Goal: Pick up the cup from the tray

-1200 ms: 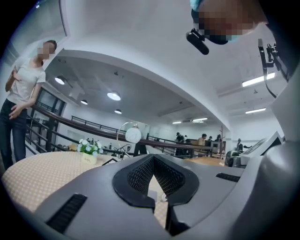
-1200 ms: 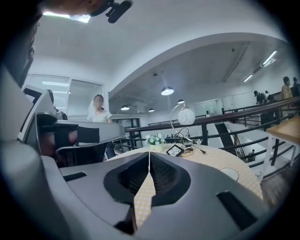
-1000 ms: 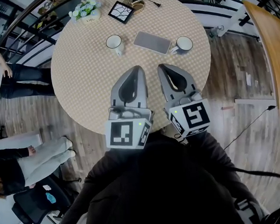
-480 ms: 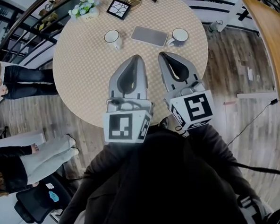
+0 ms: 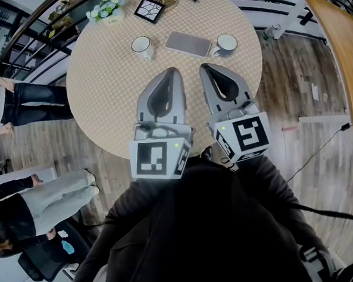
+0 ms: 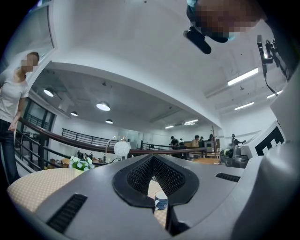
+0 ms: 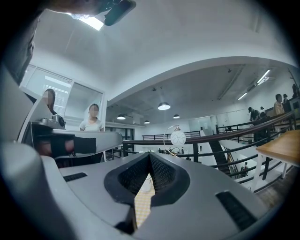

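Observation:
Two white cups stand on the round checked table, a left cup point(image 5: 142, 46) and a right cup point(image 5: 225, 44), either side of a flat grey tray point(image 5: 188, 44) that carries nothing. Both cups are far beyond my grippers. My left gripper point(image 5: 171, 73) and right gripper point(image 5: 207, 70) hover side by side over the near half of the table, both shut and empty. In the left gripper view, the left gripper point(image 6: 152, 157) has a white cup with blue print point(image 6: 161, 201) showing through the gap below its tips. The right gripper point(image 7: 149, 155) shows only tablecloth and a faint white cup point(image 7: 145, 183).
Flowers in a white pot point(image 5: 106, 9), a black framed picture point(image 5: 149, 10) and a cabled object sit at the table's far edge. Railings and wooden floor ring the table point(image 5: 102, 94). People stand at the left. A wooden tabletop point(image 5: 337, 44) lies at the right.
The cups, the tray and the far table edge sit a little higher in the head view than a second ago. Both grippers have hardly moved and stay shut.

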Tool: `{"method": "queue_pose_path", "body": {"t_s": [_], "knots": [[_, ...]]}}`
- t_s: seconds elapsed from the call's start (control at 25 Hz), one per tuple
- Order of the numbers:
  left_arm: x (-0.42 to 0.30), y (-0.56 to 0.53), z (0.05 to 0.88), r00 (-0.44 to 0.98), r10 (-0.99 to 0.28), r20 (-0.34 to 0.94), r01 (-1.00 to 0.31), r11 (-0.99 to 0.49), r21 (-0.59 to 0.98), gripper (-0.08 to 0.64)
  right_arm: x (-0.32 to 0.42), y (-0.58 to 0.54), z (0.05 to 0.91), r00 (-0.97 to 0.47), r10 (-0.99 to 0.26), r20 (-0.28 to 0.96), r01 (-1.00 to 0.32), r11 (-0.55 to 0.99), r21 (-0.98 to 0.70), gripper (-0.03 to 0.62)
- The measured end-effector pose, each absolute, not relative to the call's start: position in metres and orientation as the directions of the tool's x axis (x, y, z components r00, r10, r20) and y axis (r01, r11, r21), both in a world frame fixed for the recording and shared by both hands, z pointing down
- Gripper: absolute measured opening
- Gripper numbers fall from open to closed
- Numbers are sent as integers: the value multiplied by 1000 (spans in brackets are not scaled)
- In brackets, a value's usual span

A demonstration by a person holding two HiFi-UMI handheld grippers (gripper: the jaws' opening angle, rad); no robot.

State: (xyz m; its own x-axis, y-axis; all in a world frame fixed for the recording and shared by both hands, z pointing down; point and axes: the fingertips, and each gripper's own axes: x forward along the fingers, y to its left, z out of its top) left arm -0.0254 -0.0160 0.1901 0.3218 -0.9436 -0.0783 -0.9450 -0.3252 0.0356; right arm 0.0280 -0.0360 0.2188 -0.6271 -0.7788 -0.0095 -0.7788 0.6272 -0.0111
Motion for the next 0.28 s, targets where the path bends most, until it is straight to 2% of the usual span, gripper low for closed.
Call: {"method": "queue_pose_path", "body": {"t_s": [0.28], "knots": [[-30, -20, 190, 322, -943, -84, -945, -326, 37, 5, 24, -40, 218, -629, -778, -10, -778, 629, -7, 6]]}}
